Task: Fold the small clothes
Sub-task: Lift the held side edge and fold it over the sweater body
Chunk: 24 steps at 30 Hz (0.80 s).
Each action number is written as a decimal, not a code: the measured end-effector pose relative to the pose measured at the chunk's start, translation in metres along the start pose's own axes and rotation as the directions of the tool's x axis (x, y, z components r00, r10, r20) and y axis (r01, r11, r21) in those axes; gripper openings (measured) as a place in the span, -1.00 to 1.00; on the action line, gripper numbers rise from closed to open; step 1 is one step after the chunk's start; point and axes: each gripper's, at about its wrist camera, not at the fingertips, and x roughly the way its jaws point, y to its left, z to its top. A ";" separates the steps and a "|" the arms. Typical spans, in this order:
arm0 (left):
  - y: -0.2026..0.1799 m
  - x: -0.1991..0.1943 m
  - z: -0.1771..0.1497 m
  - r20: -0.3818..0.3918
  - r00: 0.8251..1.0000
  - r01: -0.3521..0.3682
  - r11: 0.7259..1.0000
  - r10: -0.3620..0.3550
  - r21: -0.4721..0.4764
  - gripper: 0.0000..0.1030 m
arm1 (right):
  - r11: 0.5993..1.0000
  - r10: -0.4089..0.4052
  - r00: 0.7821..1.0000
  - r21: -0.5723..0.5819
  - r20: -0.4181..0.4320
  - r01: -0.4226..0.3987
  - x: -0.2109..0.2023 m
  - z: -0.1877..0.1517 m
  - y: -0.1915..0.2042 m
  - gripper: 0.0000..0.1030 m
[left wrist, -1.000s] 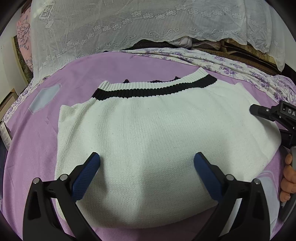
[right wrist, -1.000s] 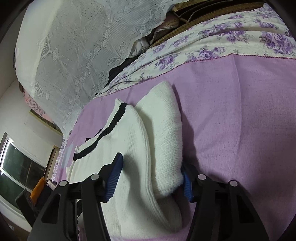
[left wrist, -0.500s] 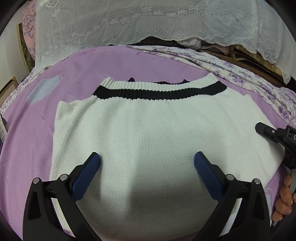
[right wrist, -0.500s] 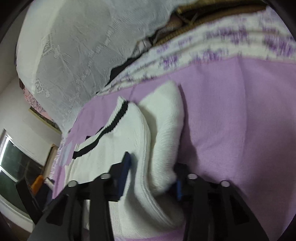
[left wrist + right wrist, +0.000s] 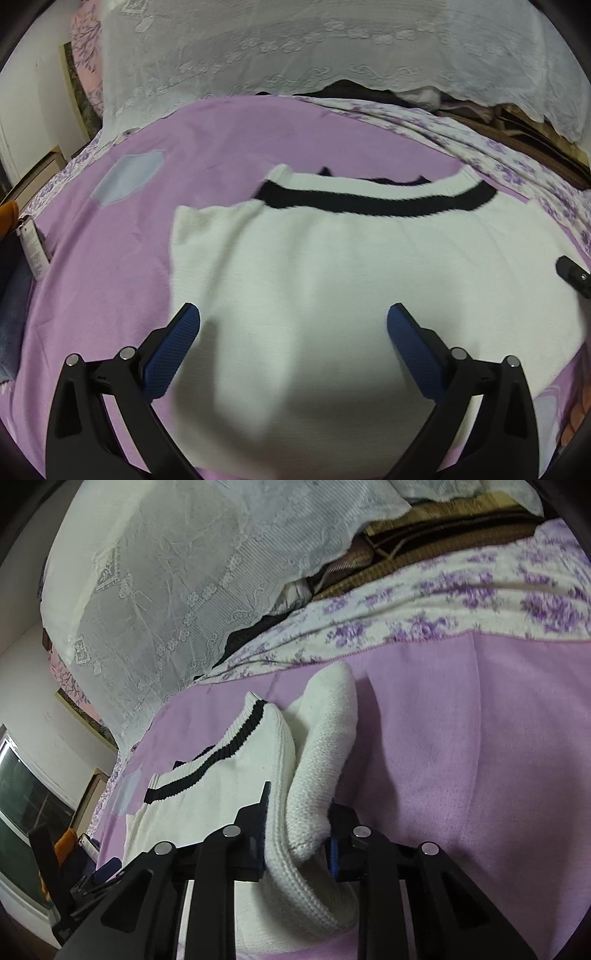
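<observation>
White knitted sweater with black neck stripe (image 5: 332, 280) spread on purple bedsheet (image 5: 110, 258), left gripper (image 5: 293, 328) jaws held wide open above it, right gripper (image 5: 297, 834) jaws just closed onto its bunched sleeve (image 5: 321, 760)

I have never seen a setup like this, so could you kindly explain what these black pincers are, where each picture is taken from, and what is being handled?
There is no robot here: a person holds a two-finger gripper in each hand, and a fisheye camera on each looks forward along its fingers. The left view shows the left gripper open above a white knitted sweater with a black stripe, spread on a purple blanket over a bed. The right view shows the right gripper, whose jaws have just been closing, pinching the sweater's rolled side edge. Its black tip also shows at the right edge of the left view.
</observation>
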 end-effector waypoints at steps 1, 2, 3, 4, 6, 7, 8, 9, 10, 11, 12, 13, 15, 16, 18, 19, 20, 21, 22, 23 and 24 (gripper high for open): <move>0.009 -0.003 0.002 0.011 1.000 -0.011 1.000 0.011 0.001 0.92 | 1.000 -0.004 1.000 -0.003 0.002 0.004 -0.001 0.001 0.002 -0.55; 0.016 -0.005 0.005 0.020 1.000 -0.023 1.000 0.023 0.002 0.92 | 1.000 -0.008 1.000 -0.007 0.003 0.008 -0.002 0.001 0.004 -0.55; 0.023 -0.007 0.007 0.030 0.999 -0.037 0.999 0.037 0.002 0.92 | 1.000 -0.014 1.000 -0.013 0.005 0.014 -0.003 0.002 0.007 -0.56; 0.033 -0.009 0.009 0.038 0.998 -0.055 0.999 0.055 0.000 0.92 | 1.000 -0.020 1.000 -0.017 0.006 0.020 -0.003 0.002 0.009 -0.56; 0.054 -0.008 0.011 0.034 0.997 -0.076 0.997 0.076 -0.009 0.92 | 0.999 -0.034 0.999 -0.019 0.008 0.035 -0.004 0.002 0.013 -0.56; 0.062 -0.006 0.011 0.027 0.996 -0.083 0.996 0.083 -0.014 0.92 | 0.999 -0.043 0.999 -0.016 0.009 0.043 -0.004 0.002 0.015 -0.56; 0.068 -0.004 0.009 0.021 0.996 -0.088 0.996 0.089 -0.021 0.92 | 0.998 -0.054 0.998 -0.010 0.010 0.054 -0.004 0.002 0.017 -0.56; 0.076 0.001 0.007 0.009 0.996 -0.093 0.995 0.093 -0.035 0.92 | 0.998 -0.059 0.998 -0.006 0.013 0.059 -0.004 0.002 0.018 -0.57; 0.082 0.005 0.005 -0.002 0.996 -0.090 0.995 0.090 -0.046 0.92 | 0.998 -0.062 0.998 -0.003 0.019 0.062 -0.005 0.002 0.020 -0.57; 0.086 0.010 0.003 -0.020 0.996 -0.083 0.995 0.082 -0.060 0.92 | 0.998 -0.067 0.997 -0.004 0.026 0.067 -0.006 0.002 0.024 -0.57; 0.089 0.014 0.002 -0.033 0.997 -0.076 0.995 0.074 -0.069 0.92 | 0.997 -0.070 0.997 -0.007 0.032 0.070 -0.007 0.001 0.026 -0.57; 0.091 0.020 0.000 -0.054 0.997 -0.068 0.995 0.063 -0.077 0.92 | 0.997 -0.073 0.997 -0.012 0.038 0.074 -0.008 0.001 0.030 -0.57; 0.091 0.028 -0.001 -0.075 0.995 -0.064 0.995 0.059 -0.071 0.92 | 0.997 -0.073 0.996 -0.018 0.052 0.074 -0.011 0.001 0.038 -0.57; 0.089 0.028 -0.001 -0.074 0.995 -0.066 0.995 0.061 -0.069 0.92 | 0.997 -0.072 0.996 -0.020 0.058 0.073 -0.012 0.001 0.043 -0.57; 0.088 0.026 -0.001 -0.066 0.996 -0.067 0.996 0.062 -0.064 0.92 | 0.997 -0.073 0.995 -0.030 0.069 0.076 -0.013 0.001 0.052 -0.58; 0.089 0.025 -0.001 -0.067 0.996 -0.065 0.996 0.060 -0.064 0.92 | 0.996 -0.075 0.994 -0.038 0.073 0.078 -0.013 0.000 0.057 -0.58; 0.090 0.025 -0.001 -0.069 0.996 -0.063 0.996 0.058 -0.066 0.92 | 0.996 -0.076 0.994 -0.047 0.078 0.080 -0.012 -0.001 0.064 -0.58; 0.092 0.023 -0.001 -0.073 0.996 -0.058 0.996 0.052 -0.070 0.92 | 0.995 -0.075 0.994 -0.055 0.079 0.080 -0.012 -0.001 0.069 -0.58; 0.092 0.022 0.000 -0.075 0.996 -0.054 0.996 0.048 -0.072 0.92 | 0.995 -0.074 0.994 -0.062 0.079 0.079 -0.011 -0.002 0.075 -0.58; 0.094 0.021 0.001 -0.076 0.996 -0.049 0.996 0.043 -0.075 0.92 | 0.994 -0.074 0.994 -0.073 0.077 0.080 -0.010 -0.002 0.081 -0.59; 0.095 0.019 0.002 -0.074 0.996 -0.045 0.996 0.039 -0.077 0.92 | 0.993 -0.074 0.994 -0.083 0.075 0.080 -0.009 -0.003 0.086 -0.59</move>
